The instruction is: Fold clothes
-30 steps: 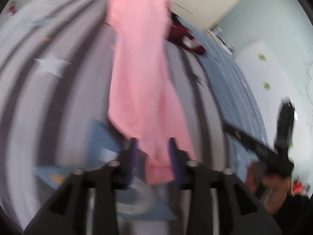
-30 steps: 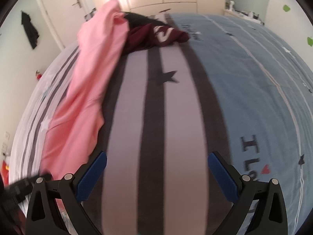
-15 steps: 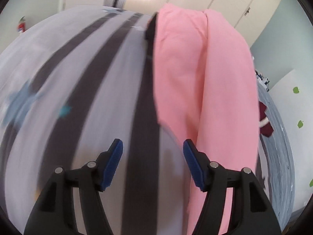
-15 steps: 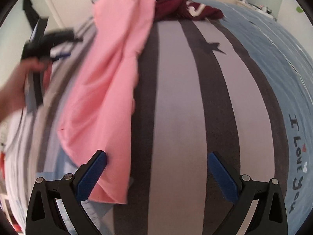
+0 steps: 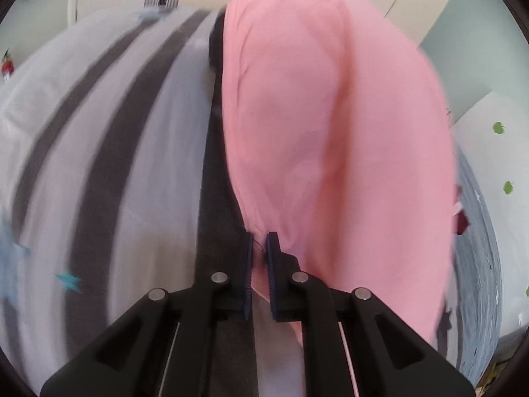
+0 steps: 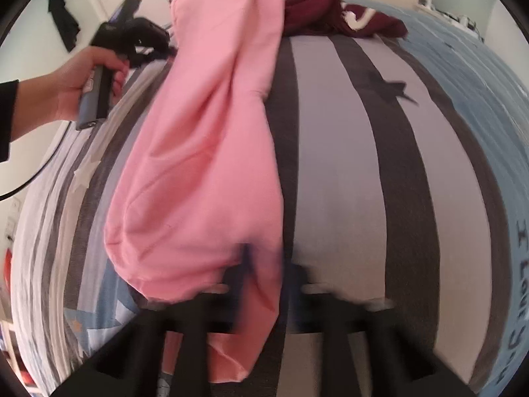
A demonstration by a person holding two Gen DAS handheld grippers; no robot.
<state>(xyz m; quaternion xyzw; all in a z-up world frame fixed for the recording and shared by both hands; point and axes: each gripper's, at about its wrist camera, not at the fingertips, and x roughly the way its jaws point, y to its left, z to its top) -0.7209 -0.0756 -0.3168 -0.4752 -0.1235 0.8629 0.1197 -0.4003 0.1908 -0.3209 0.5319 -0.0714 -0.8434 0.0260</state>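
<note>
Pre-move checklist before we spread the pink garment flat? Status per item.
1. Left tool has fabric: ok, its blue pads are shut on an edge of the pink garment.
2. Right tool has fabric: cannot tell, that view is motion-blurred; its fingers look nearly shut around a hanging fold.
3. Garment untangled: not ok, it lies bunched in a long strip along the striped bedspread.
4. Landing area: ok, the grey stripes right of the garment are bare.
5. Other clothes kept apart: cannot tell, the maroon garment sits at the far end by the pink one's top; contact unclear.
</note>
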